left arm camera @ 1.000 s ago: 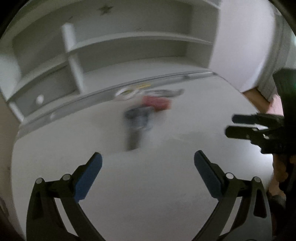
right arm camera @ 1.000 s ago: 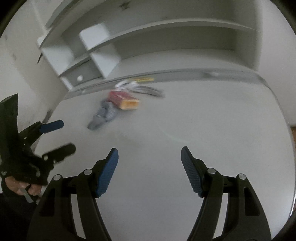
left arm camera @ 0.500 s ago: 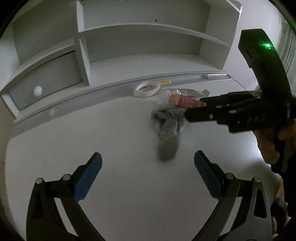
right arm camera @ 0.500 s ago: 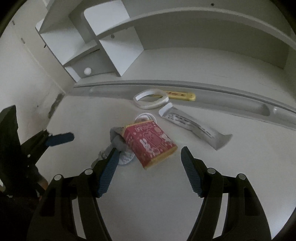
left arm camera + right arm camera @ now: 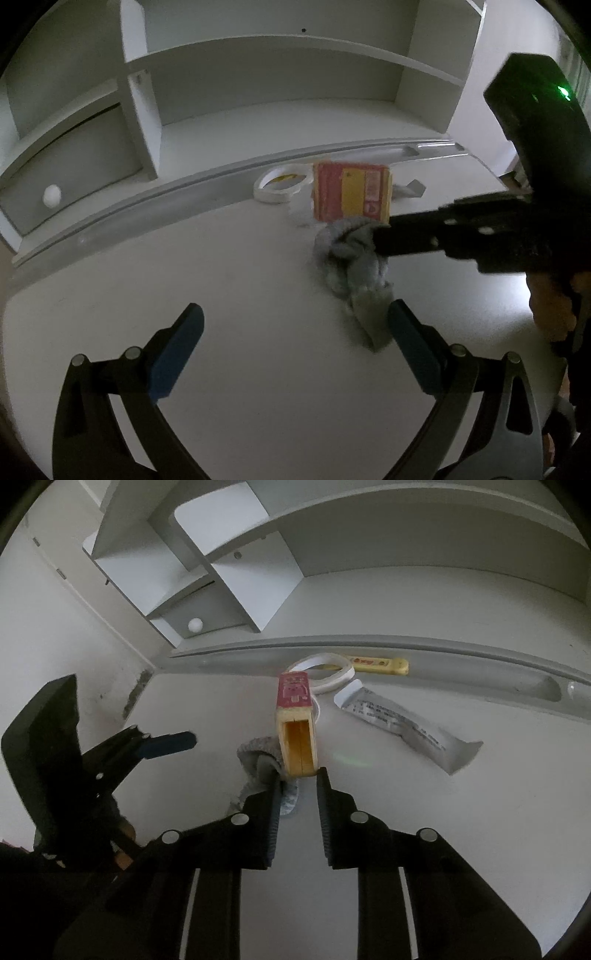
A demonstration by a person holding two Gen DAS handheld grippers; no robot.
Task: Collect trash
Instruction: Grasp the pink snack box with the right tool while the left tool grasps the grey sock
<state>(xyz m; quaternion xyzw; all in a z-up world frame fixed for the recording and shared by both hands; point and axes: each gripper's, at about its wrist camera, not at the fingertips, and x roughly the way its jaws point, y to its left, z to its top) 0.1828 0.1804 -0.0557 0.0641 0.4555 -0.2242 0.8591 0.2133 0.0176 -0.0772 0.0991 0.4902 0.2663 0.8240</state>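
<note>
The left gripper (image 5: 295, 345) is held wide open; the right gripper (image 5: 298, 773) is narrowed, with fingertips pinched on the carton (image 5: 295, 720).

A home study or bedroom corner: a white desk (image 5: 258, 369) carries a built-in hutch of open shelves (image 5: 280, 44) along its back edge, with a small drawer (image 5: 70, 177) at the left, set against a scuffed wall (image 5: 74, 627).
</note>
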